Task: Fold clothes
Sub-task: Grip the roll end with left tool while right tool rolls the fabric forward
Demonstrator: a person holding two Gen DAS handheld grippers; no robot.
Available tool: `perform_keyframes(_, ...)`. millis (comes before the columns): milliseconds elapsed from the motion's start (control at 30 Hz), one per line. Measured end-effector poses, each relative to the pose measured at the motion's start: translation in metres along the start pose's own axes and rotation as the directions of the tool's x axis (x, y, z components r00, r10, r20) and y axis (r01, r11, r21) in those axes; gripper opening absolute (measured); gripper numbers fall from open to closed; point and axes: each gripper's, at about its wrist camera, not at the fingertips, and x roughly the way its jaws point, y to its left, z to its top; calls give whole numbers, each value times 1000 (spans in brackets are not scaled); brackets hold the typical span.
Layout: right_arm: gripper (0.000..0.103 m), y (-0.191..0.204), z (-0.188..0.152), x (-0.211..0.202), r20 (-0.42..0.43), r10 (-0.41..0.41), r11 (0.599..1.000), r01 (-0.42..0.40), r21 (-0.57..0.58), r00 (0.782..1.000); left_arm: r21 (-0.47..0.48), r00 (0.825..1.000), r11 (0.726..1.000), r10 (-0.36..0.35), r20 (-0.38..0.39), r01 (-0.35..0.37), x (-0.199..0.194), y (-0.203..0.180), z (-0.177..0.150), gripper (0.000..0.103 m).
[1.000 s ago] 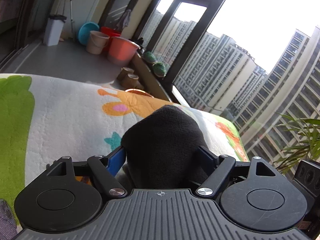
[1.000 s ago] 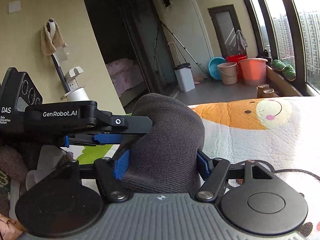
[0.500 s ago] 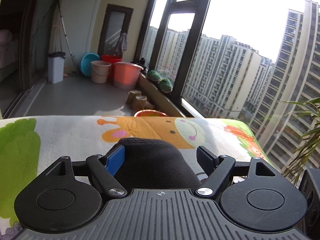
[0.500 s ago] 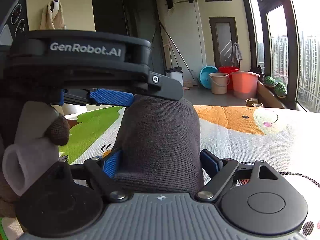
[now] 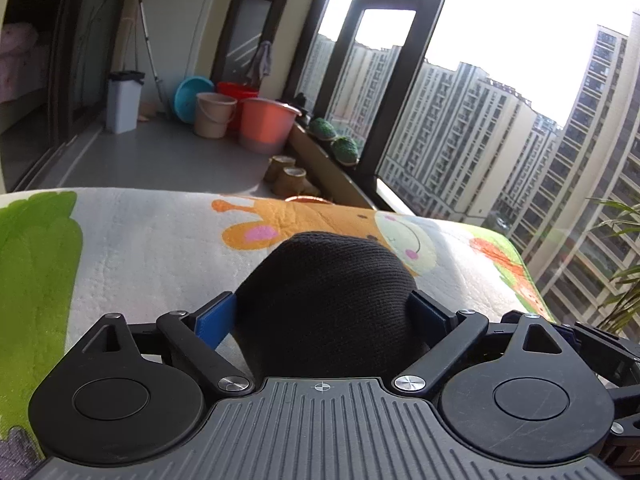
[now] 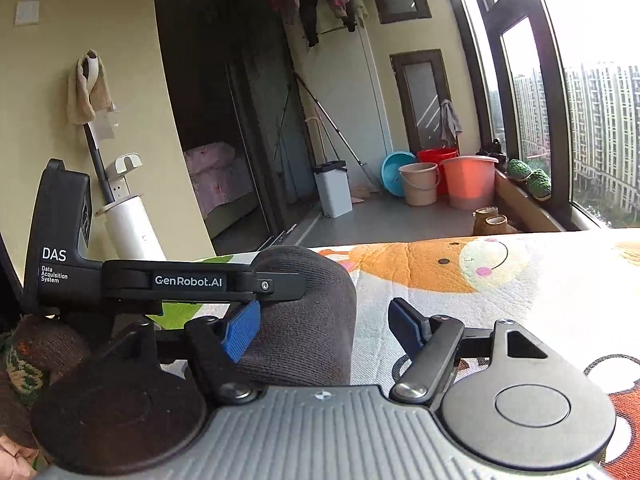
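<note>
Between the blue pads of the left claw (image 5: pixel 324 312) sits a bundled dark knit garment (image 5: pixel 328 300); both pads lie against its sides while the jaws are opening. In the right wrist view the right claw (image 6: pixel 324 322) has the same bundle against its left pad only, with a clear gap to the right pad, so it is released, though its jaws are closing. The left claw's body reaches in from the left above that bundle. The garment rests on a surface covered by a cartoon-print quilt (image 5: pixel 140 248). Beyond stand buckets (image 6: pixel 468 186), a white bin (image 6: pixel 334 190) and tall windows (image 5: pixel 500 80).
</note>
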Motion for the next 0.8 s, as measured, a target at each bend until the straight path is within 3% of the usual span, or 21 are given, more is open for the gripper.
perform_keyframes(167, 63, -2, -16, 31, -100, -8, 1000, 10, 19, 995, -79, 1000, 997, -17, -11, 16, -4, 15, -2, 97)
perform_keyframes(300, 65, 0, -23, 32, -106, 24, 999, -20, 41, 994, -134, 999, 991, -28, 15, 30, -27, 23, -8, 86)
perform_keyframes(433, 71, -3, -28, 29, -89, 25, 998, -19, 64, 996, -192, 999, 981, -31, 9, 32, -41, 36, -20, 87)
perform_keyframes(600, 74, -27, -29, 34, -88, 146, 964, -121, 238, 985, -331, 989, 935, -147, -29, 129, -27, 58, -21, 88)
perform_keyframes(667, 75, -34, -33, 40, -97, 218, 935, -180, 305, 971, -378, 974, 908, -220, -61, 182, -14, 63, -22, 88)
perform_keyframes(700, 84, -38, -36, 46, -109, 257, 917, -207, 342, 960, -400, 965, 893, -253, -72, 205, -8, 64, -23, 88)
perform_keyframes(733, 85, -40, -38, 49, -119, 268, 910, -211, 357, 956, -419, 955, 879, -285, -83, 226, -1, 63, -24, 88)
perform_keyframes(800, 79, -36, -37, 52, -119, 249, 920, -197, 340, 961, -393, 955, 892, -281, -98, 222, 6, 55, -23, 87)
